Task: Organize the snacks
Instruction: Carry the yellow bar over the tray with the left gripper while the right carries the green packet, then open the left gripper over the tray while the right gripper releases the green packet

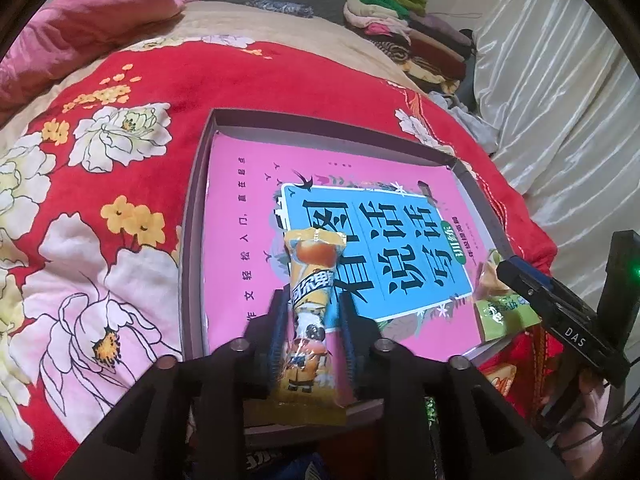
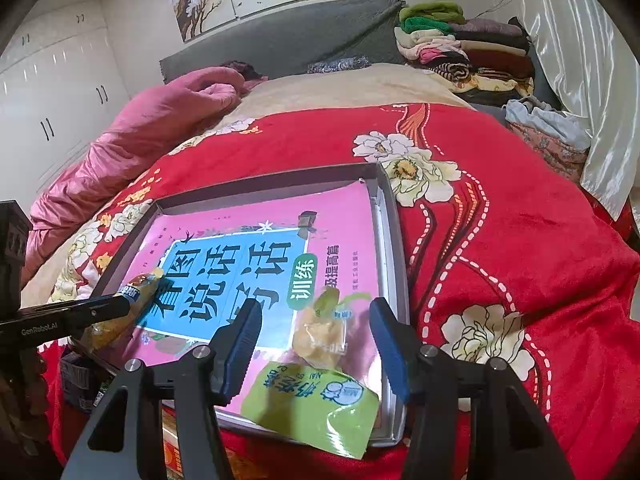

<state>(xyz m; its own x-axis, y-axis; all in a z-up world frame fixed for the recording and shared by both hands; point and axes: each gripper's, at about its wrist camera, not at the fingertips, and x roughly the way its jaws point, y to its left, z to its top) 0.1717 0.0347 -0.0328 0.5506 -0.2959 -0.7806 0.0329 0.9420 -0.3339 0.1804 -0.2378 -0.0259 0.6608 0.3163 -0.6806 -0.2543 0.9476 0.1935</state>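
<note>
A shallow grey tray (image 1: pixel 192 240) lies on the bed with a pink and blue book (image 1: pixel 240 208) inside it. An orange snack packet (image 1: pixel 316 256) rests lengthwise on the book, between the fingers of my left gripper (image 1: pixel 312 300). The pads stand just off its sides, so the gripper is open. A green packet of yellow chips (image 2: pixel 320 404) lies on the book at the tray's near right corner. My right gripper (image 2: pixel 315 308) straddles it, open wide, with its pads well clear. The right wrist view shows the orange packet (image 2: pixel 140 288) beside the left gripper's finger (image 2: pixel 100 308).
The tray (image 2: pixel 384 216) sits on a red floral blanket (image 2: pixel 500 240). A pink quilt (image 2: pixel 160 120) lies at the far left, folded clothes (image 2: pixel 460 48) are piled at the far right, and a white curtain (image 2: pixel 580 60) hangs along the right. More snack packets (image 1: pixel 500 380) lie below the tray's near edge.
</note>
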